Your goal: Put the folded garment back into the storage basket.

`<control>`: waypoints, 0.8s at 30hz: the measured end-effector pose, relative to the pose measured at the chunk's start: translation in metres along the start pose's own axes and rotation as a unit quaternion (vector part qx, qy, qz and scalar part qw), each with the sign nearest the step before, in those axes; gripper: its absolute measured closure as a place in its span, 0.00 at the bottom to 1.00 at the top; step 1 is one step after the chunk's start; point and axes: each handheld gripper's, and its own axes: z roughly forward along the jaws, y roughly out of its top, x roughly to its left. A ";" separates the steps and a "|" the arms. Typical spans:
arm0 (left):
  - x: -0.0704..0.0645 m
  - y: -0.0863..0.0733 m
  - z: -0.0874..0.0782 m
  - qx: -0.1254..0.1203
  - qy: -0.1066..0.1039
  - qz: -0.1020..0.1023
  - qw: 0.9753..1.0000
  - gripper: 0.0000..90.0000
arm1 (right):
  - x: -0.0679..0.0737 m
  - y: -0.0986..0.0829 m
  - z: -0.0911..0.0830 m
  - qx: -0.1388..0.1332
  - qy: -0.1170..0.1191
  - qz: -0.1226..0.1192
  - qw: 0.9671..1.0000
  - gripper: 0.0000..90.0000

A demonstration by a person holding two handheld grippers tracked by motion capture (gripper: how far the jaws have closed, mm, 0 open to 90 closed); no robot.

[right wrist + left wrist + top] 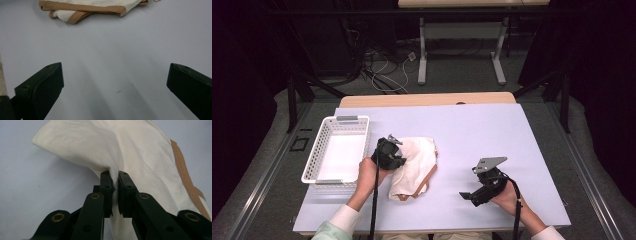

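Note:
A cream cloth bag (416,165) with tan straps lies folded on the pale table, left of centre. My left gripper (398,161) is at its left edge, shut on a fold of the cream cloth (140,157) that bunches up between the jaws; the pinch point (114,176) shows in the left gripper view. My right gripper (468,196) hovers near the front right of the table, open, nothing between its jaws. In the right gripper view the bag's tan-edged end (87,7) lies far ahead of the wide-apart jaws (115,75).
A white plastic basket (319,150) stands empty at the table's left edge, just left of the left hand. The table's pale sheet (492,130) spreads to the right and back. A wooden strip (427,99) runs along the far edge.

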 end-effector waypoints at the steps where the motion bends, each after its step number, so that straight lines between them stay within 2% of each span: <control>1: 0.000 0.001 -0.001 0.003 0.001 0.002 1.000 0.93 | 0.000 0.000 0.000 0.000 0.000 0.000 1.000 0.00; 14: 0.003 0.015 -0.017 0.031 0.020 0.022 0.999 0.93 | 0.000 0.000 0.001 0.004 0.003 -0.002 1.000 0.01; 17: 0.003 0.018 -0.021 0.030 0.024 0.021 0.999 0.93 | 0.000 0.000 0.001 0.004 0.002 -0.001 1.000 0.01; 24: 0.004 0.025 -0.031 0.038 0.038 0.032 0.998 0.94 | 0.000 0.000 0.001 0.006 0.000 -0.004 1.000 0.01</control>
